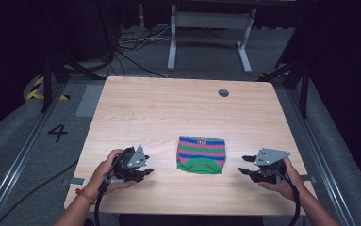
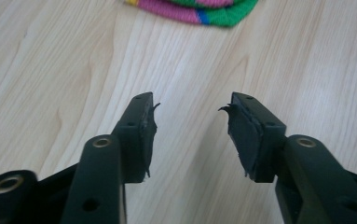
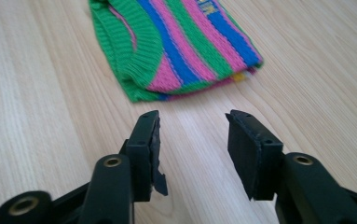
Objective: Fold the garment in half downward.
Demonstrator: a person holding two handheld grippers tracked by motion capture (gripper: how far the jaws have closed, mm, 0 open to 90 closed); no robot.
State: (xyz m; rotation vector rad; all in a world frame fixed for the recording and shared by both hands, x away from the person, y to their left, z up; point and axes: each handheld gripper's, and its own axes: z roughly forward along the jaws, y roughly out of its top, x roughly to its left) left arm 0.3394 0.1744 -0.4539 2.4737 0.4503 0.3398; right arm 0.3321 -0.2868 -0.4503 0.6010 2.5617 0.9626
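Light wood-grain table (image 1: pixel 168 108): bare room all round, far half free. Folded green, pink and blue striped knit cloth (image 1: pixel 201 155) lies flat near your edge, between your 2 grippers, touching neither; its far edge is cut off in the left gripper view. Left gripper (image 1: pixel 146 172) and right gripper (image 1: pixel 245 164): jaws well apart, holding nothing.

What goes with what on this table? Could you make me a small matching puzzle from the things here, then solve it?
Things:
1. left gripper
2. right gripper
3. striped knitted garment
4. round hole

Descriptions:
A. lies folded between the two grippers
B. near the table's far edge
C. open, left of the garment
D. open, right of the garment

Pairs: 1-C, 2-D, 3-A, 4-B
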